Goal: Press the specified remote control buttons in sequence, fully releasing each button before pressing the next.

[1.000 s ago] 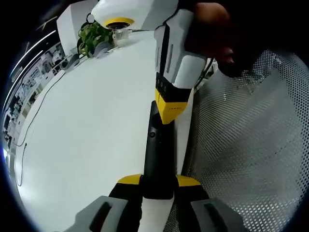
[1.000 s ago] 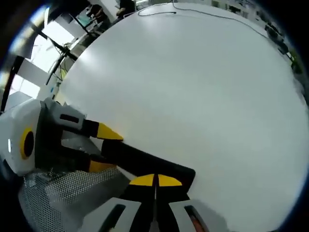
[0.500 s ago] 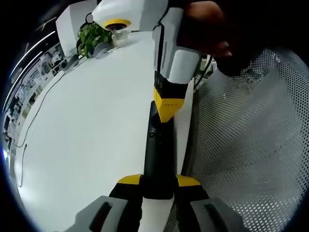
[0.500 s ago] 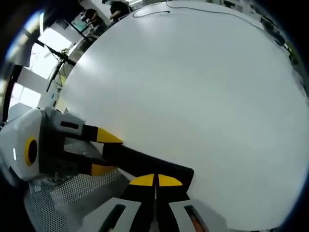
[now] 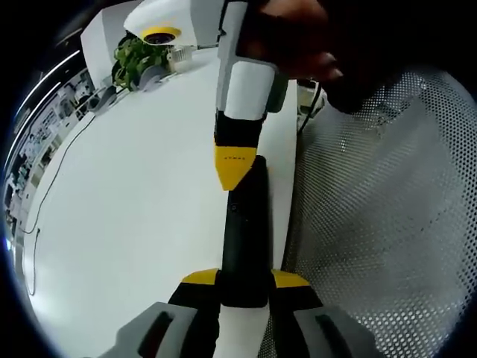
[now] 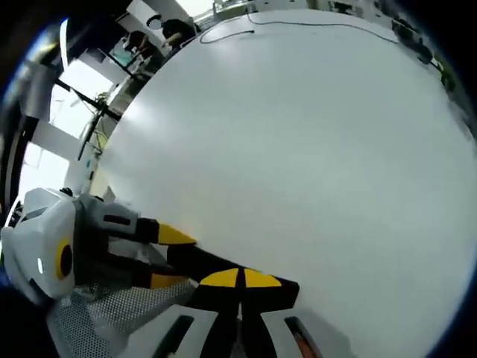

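A black remote control (image 5: 246, 239) runs up the middle of the left gripper view, with my left gripper (image 5: 244, 277) shut on its near end. From the top, my right gripper (image 5: 235, 175) comes down with its yellow tips shut, their point at the remote's far half; whether they touch it I cannot tell. In the right gripper view, the right gripper (image 6: 240, 278) has its shut tips over the remote (image 6: 205, 261). The left gripper (image 6: 170, 259) clamps the remote from the left. A hand (image 5: 298, 45) holds the right gripper.
The white table (image 5: 134, 209) spreads to the left, with a thin cable (image 5: 45, 194) across it and a green plant (image 5: 134, 56) at the far end. A perforated mesh surface (image 5: 373, 224) lies to the right. Another cable (image 6: 298, 22) crosses the table's far edge.
In the left gripper view the right gripper's tip has slid a little leftward over the remote and its body has swung higher. The left gripper keeps its hold on the remote.
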Demonstrator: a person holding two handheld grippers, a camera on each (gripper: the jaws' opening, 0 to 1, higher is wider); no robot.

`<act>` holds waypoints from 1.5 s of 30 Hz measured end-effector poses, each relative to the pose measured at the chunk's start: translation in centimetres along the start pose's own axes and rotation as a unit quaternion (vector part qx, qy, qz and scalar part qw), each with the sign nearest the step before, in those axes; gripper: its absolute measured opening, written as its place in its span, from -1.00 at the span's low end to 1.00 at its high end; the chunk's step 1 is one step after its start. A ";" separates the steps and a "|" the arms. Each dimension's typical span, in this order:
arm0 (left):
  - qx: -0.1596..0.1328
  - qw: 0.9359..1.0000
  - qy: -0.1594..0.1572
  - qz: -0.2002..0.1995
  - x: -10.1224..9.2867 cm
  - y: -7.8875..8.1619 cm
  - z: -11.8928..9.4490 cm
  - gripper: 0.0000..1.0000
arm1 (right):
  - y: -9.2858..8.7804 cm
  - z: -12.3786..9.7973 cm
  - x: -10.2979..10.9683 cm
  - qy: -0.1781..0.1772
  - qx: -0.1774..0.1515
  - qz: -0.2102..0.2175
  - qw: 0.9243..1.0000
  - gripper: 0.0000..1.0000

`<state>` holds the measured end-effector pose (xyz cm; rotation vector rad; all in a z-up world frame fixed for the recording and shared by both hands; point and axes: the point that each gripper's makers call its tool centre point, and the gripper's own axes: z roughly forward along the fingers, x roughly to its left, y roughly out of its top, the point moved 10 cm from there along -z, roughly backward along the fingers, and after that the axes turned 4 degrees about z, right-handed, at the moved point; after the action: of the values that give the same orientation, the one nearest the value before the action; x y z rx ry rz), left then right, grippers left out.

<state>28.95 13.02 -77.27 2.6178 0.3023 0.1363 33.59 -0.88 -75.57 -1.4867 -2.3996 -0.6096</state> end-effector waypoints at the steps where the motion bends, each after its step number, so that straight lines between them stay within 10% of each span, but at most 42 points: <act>1: -0.001 1.000 0.000 0.000 0.0 0.0 0.0 -0.51 | 0.0 0.1 0.2 0.001 0.001 -0.004 1.000 -1.00; 45: 0.001 1.000 0.007 -0.021 0.0 0.4 0.1 -0.52 | 0.0 1.2 1.0 -0.021 0.009 -0.064 0.998 -1.00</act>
<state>29.01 12.64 -77.23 2.6115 0.3611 0.1409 33.14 0.43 -76.18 -1.3617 -2.5408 -0.5882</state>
